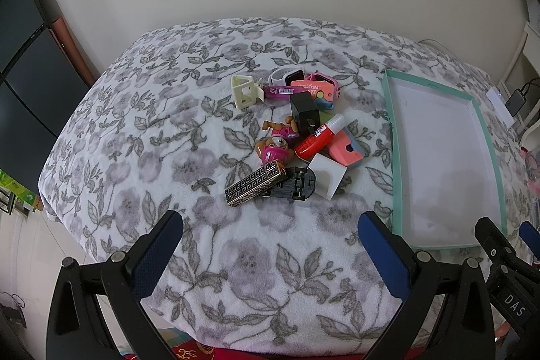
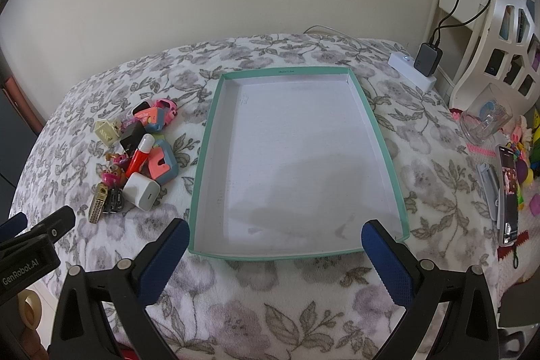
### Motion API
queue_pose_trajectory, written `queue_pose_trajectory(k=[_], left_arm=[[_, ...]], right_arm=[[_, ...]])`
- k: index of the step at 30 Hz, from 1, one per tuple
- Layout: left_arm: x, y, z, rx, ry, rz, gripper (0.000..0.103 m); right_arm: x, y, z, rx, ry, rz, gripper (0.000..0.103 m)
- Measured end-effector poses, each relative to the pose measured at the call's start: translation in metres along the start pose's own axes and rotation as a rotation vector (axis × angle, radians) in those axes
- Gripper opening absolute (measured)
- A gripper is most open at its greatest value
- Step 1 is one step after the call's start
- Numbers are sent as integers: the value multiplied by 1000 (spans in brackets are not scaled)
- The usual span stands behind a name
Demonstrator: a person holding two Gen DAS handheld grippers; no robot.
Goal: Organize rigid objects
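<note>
Claws left [image 1: 270, 245] & right [image 2: 275, 253] gape wide, holding nothing (bodies read "GenRobot.AI", "DAS").

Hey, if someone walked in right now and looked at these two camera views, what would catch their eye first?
Probably the jumbled pile of small toys and gadgets on the floral blanket, with a red glue stick and a patterned metal lighter standing out. Right of the pile lies a shallow teal-rimmed box, white inside with nothing in it. Both the left gripper and right gripper hover open at the near edge.
</note>
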State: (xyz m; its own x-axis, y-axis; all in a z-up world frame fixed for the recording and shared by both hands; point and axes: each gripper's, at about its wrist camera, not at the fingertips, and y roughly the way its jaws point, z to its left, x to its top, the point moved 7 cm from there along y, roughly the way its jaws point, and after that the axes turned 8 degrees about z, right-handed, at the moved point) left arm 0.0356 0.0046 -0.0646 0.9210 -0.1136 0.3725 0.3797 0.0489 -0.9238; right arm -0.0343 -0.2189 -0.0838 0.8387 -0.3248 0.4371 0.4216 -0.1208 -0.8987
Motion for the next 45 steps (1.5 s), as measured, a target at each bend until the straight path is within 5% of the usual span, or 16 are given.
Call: queue_pose_trajectory(k=[21, 33, 45], left_arm=[[3, 4, 5, 9, -3, 31, 103], [94, -44, 24, 24, -127, -59, 103], [103, 14, 29, 116, -241, 41, 103]], right_arm=[[12, -9, 9, 6, -25, -6, 103], [105, -69, 52, 131, -50, -182, 103], [127, -6, 79, 152, -25, -99, 103]])
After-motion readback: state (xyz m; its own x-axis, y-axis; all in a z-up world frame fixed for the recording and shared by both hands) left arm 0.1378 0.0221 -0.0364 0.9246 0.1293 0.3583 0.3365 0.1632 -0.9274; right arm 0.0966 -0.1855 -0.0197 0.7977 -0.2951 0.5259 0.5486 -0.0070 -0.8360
